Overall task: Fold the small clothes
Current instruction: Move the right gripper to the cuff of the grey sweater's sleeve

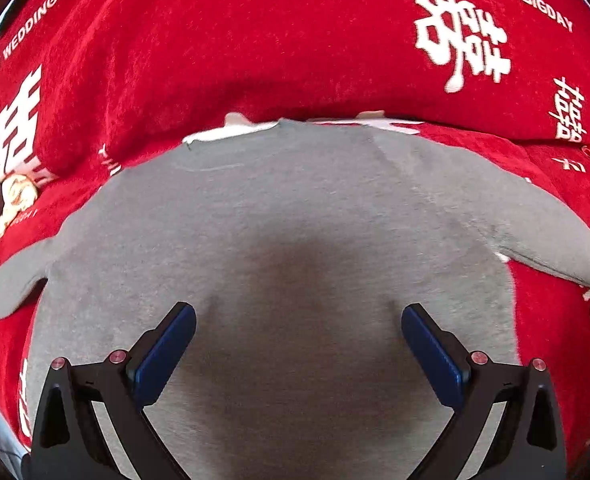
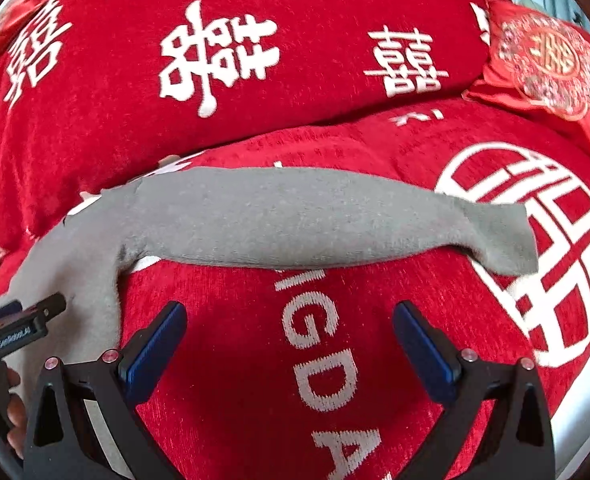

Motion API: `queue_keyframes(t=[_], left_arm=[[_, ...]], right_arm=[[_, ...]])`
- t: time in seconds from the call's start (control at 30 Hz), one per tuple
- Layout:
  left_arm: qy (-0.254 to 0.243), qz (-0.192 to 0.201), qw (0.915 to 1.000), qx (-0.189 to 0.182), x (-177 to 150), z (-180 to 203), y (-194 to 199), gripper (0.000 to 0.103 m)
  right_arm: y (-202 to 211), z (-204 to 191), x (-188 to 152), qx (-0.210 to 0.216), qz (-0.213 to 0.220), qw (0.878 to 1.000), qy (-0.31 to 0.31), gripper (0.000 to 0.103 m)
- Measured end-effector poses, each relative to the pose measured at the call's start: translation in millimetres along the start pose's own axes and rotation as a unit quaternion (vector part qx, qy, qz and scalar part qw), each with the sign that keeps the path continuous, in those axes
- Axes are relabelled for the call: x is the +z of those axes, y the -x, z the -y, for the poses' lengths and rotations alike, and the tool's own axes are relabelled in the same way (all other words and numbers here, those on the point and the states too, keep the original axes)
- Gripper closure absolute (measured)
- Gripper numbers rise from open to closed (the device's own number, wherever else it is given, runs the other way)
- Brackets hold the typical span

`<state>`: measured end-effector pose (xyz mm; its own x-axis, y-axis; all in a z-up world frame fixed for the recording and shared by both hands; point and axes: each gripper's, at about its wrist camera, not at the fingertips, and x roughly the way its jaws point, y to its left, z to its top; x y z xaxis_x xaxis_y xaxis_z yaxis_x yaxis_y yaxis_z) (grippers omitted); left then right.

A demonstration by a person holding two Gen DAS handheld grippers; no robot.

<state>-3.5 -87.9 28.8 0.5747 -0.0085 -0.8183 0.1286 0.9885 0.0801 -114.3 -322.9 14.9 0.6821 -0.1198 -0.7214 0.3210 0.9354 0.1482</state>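
Garment: one grey long-sleeved top (image 1: 279,216) is laid flat on the red sofa cover (image 1: 255,48), apparently spread for folding.
Sleeves: two are counted; the right sleeve (image 2: 335,220) is stretched sideways, likely awaiting an inward fold.
Left gripper (image 1: 298,330): held over the body, jaws parted, nothing gripped.
Right gripper (image 2: 289,328): poised below the sleeve, jaws parted, empty.
Cushion: one embroidered cushion (image 2: 547,56) is seen in the corner.

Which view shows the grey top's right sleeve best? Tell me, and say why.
The right wrist view: the whole right sleeve lies stretched across the red cover, cuff included. The left wrist view shows mostly the grey top body; the sleeve runs off the frame's edge.
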Motion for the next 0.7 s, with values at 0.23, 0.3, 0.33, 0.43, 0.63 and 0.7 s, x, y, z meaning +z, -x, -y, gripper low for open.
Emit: queue_keyframes(t=[0.23,0.3,0.33,0.43,0.63,0.7], left_arm=[[-0.023,0.004,0.9997,-0.011,11.4,24.2,8.1,0.0],[-0.027,0.002,0.9995,-0.015,13.4,31.5,8.4,0.0],[-0.031,-0.001,0.9994,-0.016,14.7,36.2,7.9,0.0],[-0.046,-0.005,0.9987,-0.022,16.6,52.4,8.6,0.0],[-0.074,-0.006,0.9968,-0.029,19.2,82.5,9.2,0.0],[-0.079,-0.009,0.9963,-0.031,19.5,91.3,7.0,0.0]], right_arm=[[3.7,42.8,5.4,-0.01,0.005,0.999,-0.048,0.001],[6.5,59.1,6.1,-0.018,0.008,0.998,-0.061,0.001],[7.5,63.5,5.8,-0.019,0.009,0.998,-0.065,0.001],[8.4,89.0,6.4,-0.012,0.009,0.996,-0.09,0.001],[5.8,147.5,-2.6,0.004,0.008,0.985,-0.173,0.001],[6.2,155.1,-2.3,0.015,0.014,0.983,-0.181,0.001]])
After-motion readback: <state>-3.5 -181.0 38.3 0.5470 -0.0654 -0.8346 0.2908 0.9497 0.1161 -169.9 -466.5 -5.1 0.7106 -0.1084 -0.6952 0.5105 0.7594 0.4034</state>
